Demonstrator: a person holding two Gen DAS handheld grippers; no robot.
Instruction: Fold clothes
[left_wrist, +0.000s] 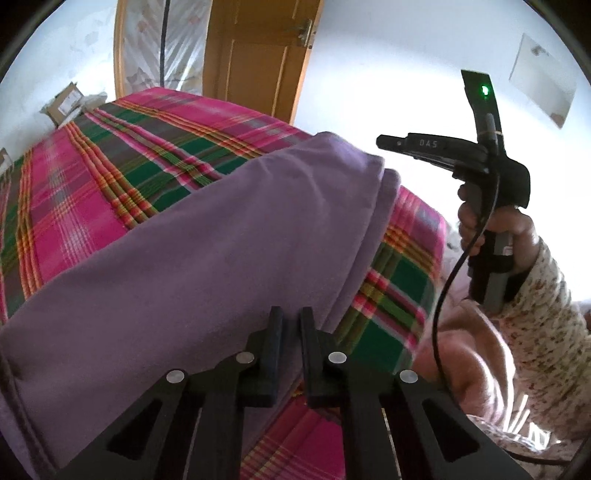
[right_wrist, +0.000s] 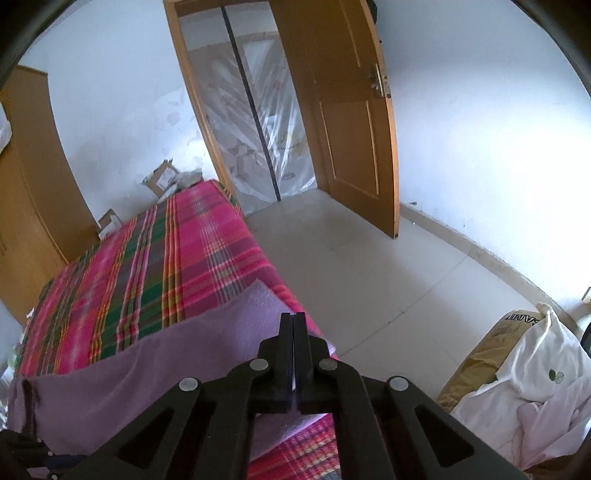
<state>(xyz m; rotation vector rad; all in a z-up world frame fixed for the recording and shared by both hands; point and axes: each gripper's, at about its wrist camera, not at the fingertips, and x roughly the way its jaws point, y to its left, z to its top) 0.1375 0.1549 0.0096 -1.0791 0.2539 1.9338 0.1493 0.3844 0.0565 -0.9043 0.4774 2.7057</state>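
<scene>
A purple garment (left_wrist: 221, 240) hangs and drapes over a bed with a pink and green plaid cover (left_wrist: 110, 166). My left gripper (left_wrist: 291, 314) is at the garment's near edge, jaws close together with purple cloth between them. My right gripper (left_wrist: 380, 141), held by a hand, is raised at the right, with its tip against the garment's lifted far corner. In the right wrist view my right gripper (right_wrist: 293, 317) is shut, with a thin pale strip of cloth between the pads. The garment (right_wrist: 184, 350) stretches from there to the lower left across the bed (right_wrist: 166, 258).
A hand in a floral sleeve (left_wrist: 546, 314) grips the right tool's handle. A wooden door (right_wrist: 351, 129) stands open beside a plastic-sheeted doorway (right_wrist: 258, 129). Cardboard boxes (right_wrist: 162, 177) sit beyond the bed. A white bundle (right_wrist: 535, 387) lies on the tiled floor (right_wrist: 369, 277).
</scene>
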